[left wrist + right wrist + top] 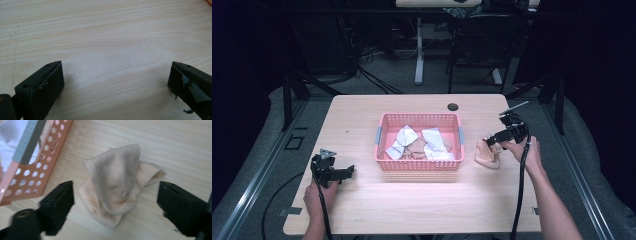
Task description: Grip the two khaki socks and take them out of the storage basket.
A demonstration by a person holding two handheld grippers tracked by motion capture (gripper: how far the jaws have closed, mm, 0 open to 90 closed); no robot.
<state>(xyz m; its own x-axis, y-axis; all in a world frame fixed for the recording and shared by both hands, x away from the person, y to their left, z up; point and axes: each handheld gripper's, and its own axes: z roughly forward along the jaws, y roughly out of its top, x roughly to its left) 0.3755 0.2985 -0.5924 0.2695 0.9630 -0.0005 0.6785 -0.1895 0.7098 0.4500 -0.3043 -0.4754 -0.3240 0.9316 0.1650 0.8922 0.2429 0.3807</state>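
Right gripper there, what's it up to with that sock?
The right gripper stands open over a beige sock crumpled on the table, just right of the pink basket, which holds more socks. Its jaws straddle the sock without pressing it. The left gripper rests open over bare wood.

A pink perforated basket sits mid-counter, holding white cloths and beige ones. A dark round hole marks the counter's far edge.

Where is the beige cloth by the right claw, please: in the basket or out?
Out: the beige cloth lies crumpled on the table, beside the pink basket.
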